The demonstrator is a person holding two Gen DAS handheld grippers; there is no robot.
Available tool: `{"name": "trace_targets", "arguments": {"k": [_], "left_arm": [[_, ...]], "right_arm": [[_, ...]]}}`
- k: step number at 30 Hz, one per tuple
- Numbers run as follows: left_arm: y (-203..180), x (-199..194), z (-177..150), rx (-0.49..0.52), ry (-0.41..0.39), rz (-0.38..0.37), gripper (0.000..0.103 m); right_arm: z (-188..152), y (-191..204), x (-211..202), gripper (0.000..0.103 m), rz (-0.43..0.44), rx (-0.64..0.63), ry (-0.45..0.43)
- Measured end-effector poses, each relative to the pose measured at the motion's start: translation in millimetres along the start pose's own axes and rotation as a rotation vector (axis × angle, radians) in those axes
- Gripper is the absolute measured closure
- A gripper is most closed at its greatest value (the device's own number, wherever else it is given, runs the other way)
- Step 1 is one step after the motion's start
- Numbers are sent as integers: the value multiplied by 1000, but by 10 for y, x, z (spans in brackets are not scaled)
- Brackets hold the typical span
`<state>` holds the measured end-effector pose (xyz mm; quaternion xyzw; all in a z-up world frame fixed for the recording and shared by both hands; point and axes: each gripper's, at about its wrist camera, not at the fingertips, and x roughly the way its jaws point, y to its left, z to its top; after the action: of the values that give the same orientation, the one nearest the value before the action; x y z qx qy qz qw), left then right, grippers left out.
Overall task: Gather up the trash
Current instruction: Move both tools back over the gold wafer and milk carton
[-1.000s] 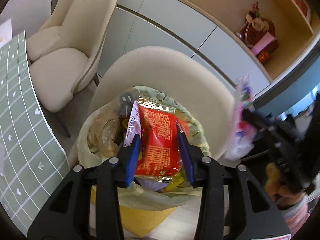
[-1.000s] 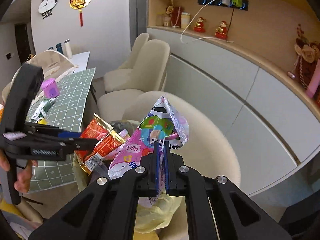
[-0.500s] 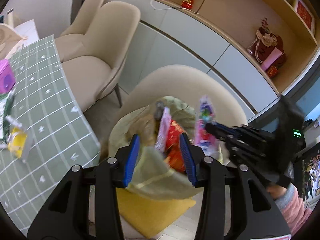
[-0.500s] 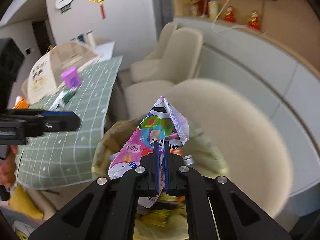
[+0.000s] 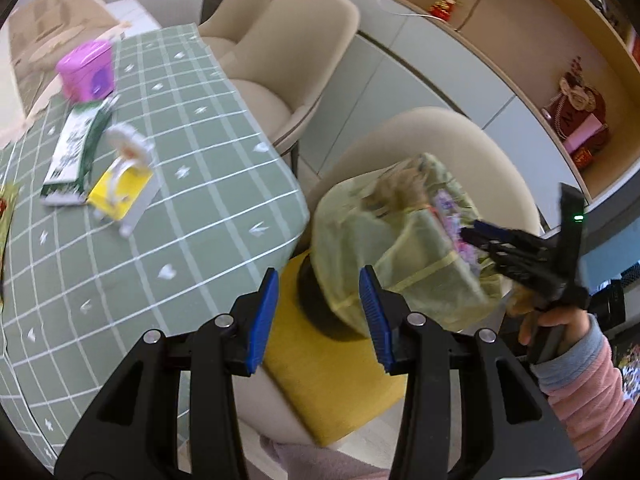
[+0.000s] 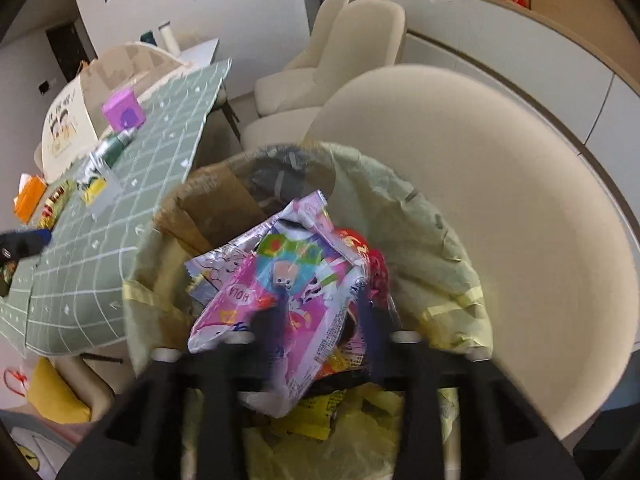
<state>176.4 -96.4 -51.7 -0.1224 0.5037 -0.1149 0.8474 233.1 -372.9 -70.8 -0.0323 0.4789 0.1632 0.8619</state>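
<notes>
A bin lined with a pale green bag [image 5: 384, 248] stands on a chair seat; its rim also shows in the right wrist view [image 6: 448, 236]. My left gripper [image 5: 320, 316] is open and empty, back from the bin beside the table. My right gripper [image 6: 316, 316] is over the bin mouth with its jaws apart. A pink snack wrapper [image 6: 280, 292] lies loose between them on the trash, beside a red wrapper [image 6: 372, 264]. The right gripper also shows in the left wrist view [image 5: 472, 236] at the bin's rim. On the table lie a green-and-white wrapper [image 5: 74, 148] and a yellow packet [image 5: 120, 192].
A green checked tablecloth [image 5: 172, 216] covers the table left of the bin. A purple box [image 5: 86, 70] stands on it. Beige chairs [image 5: 288, 52] stand behind. A yellow cushion [image 5: 332, 388] lies under the bin. A white cabinet [image 5: 436, 76] runs along the wall.
My left gripper let go of the red wrapper and drew back toward the table. My right gripper moved over the bin and opened, dropping the pink wrapper onto the trash.
</notes>
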Motion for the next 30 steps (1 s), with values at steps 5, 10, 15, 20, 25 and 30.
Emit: {"name": "trace_targets", "arguments": {"k": [5,10,15,20,25,30], "left_arm": [[391,-143,-82,-41,-29,40,63],[901,-326,-152,-107,-87,107,63],[1533,-574,-226,-188,-151,209,63],[2258,-851,-358,-281,-197,314,63],[2950,-1094,-539,-398,-221,359,63],[3347,-1141,-576,-444,-214,342,63]], "right_arm": [[68,166,-224,60,-61,-11,-50],[228,533,-481,60,-47,-34,-140],[458,1124,-544,52,40,-112,-219],[667,1814,-392,49,98,-201,-216],[859,2554,-139,49,170,-253,-180],[1017,3138,168,49,199,-275,-132]]}}
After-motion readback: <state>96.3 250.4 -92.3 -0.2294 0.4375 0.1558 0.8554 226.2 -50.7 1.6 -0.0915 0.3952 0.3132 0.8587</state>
